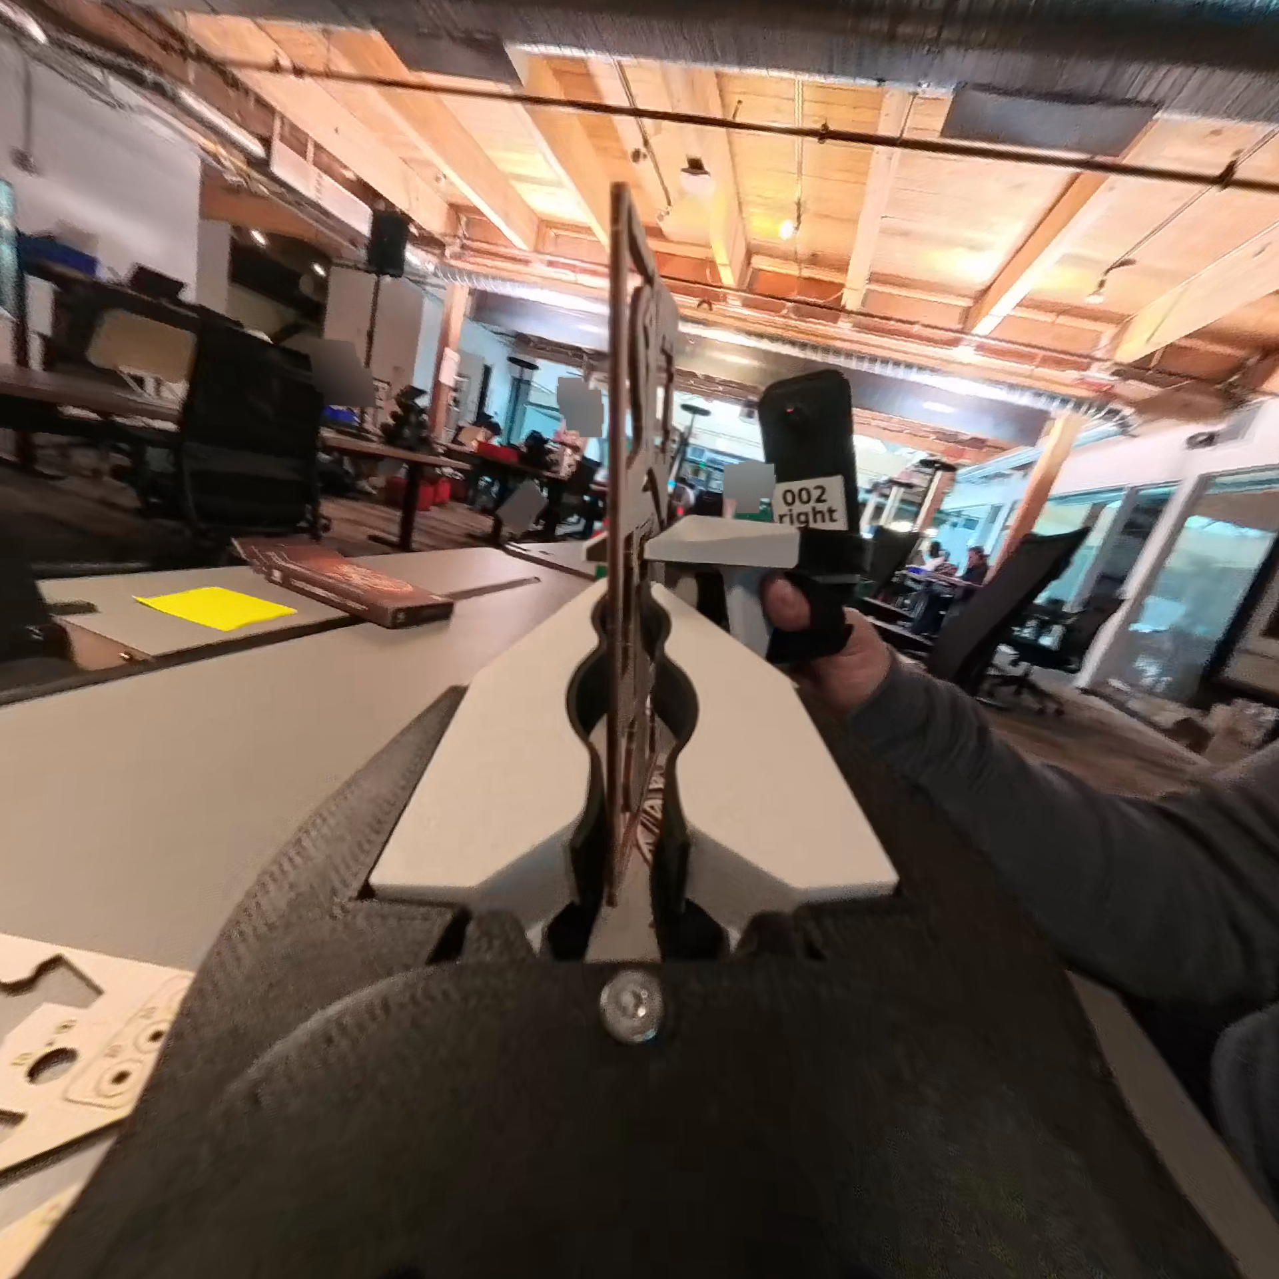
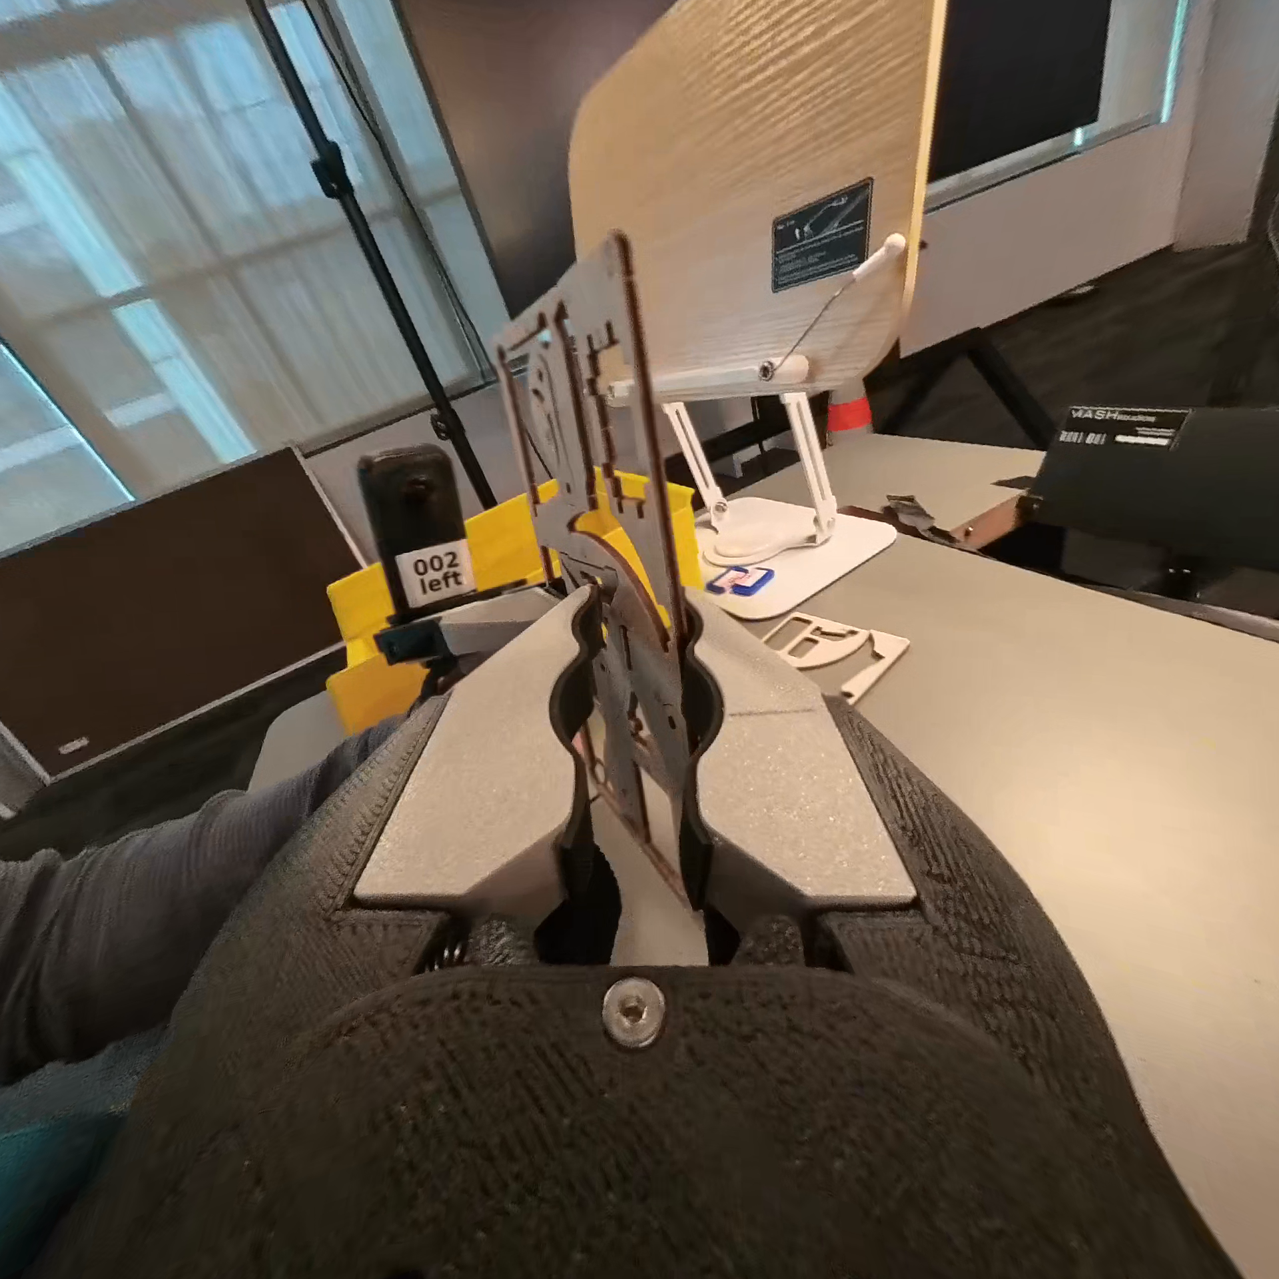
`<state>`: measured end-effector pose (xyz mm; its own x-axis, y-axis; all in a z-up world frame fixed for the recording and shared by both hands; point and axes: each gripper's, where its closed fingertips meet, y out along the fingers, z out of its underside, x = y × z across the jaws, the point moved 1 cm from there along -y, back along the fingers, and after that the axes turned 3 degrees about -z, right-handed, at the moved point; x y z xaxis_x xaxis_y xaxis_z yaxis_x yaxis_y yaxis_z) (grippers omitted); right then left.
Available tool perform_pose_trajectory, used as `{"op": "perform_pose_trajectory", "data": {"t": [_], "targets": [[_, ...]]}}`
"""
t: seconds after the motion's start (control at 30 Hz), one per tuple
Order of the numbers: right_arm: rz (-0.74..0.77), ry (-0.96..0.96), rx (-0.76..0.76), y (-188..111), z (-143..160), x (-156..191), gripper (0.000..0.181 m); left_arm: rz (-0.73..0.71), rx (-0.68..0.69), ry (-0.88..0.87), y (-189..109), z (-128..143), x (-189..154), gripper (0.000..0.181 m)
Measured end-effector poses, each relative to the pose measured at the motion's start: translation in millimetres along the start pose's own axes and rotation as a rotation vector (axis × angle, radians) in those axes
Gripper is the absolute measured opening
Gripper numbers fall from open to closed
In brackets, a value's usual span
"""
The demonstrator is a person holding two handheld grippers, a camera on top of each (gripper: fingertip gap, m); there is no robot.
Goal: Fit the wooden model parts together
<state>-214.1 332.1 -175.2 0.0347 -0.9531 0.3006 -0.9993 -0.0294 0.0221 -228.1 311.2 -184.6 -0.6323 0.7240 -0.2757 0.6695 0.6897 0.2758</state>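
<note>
A thin laser-cut wooden sheet (image 1: 619,387) with several cut-out shapes stands upright, edge-on, clamped between the fingers of my left gripper (image 1: 626,599). In the right wrist view the same sheet (image 2: 650,664) sits slanted between the fingers of my right gripper (image 2: 643,609), which is shut on it. Both grippers hold the sheet above the table from opposite sides. The right gripper's finger (image 1: 727,550) reaches the sheet from the right in the left wrist view. The left gripper's finger (image 2: 498,616) meets it from the left in the right wrist view.
Another wooden sheet (image 1: 69,1073) with cut-outs lies at the table's near left. A yellow note (image 1: 214,608) and a brown box (image 1: 346,581) lie farther back. A yellow bin (image 2: 512,547), a loose wooden offcut (image 2: 837,647), a white stand (image 2: 796,547) and a black box (image 2: 1163,470) sit on the grey table (image 2: 1038,761). Only a small space, under 4 cm, lies between the two pairs of fingers.
</note>
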Motion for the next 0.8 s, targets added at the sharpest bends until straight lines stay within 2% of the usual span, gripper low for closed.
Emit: {"op": "perform_pose_trajectory", "data": {"t": [0.07,0.2,0.47,0.67,0.8], "targets": [[-0.014,-0.014,-0.011,-2,0,0,0.020,0.012,0.018,0.004,1,1,-2,0.002],[-0.053,0.058,-0.008,-2,6,-3,0.037,-0.009,0.047,0.016,3,8,2,0.002],[0.068,0.070,0.028,1,15,-19,0.046,-0.082,0.111,0.119,7,19,5,0.002],[0.090,0.054,0.033,3,11,-15,0.046,-0.123,0.113,0.183,6,12,1,0.002],[0.103,0.066,0.037,1,11,-15,0.038,-0.144,0.122,0.218,5,12,2,0.002]]}}
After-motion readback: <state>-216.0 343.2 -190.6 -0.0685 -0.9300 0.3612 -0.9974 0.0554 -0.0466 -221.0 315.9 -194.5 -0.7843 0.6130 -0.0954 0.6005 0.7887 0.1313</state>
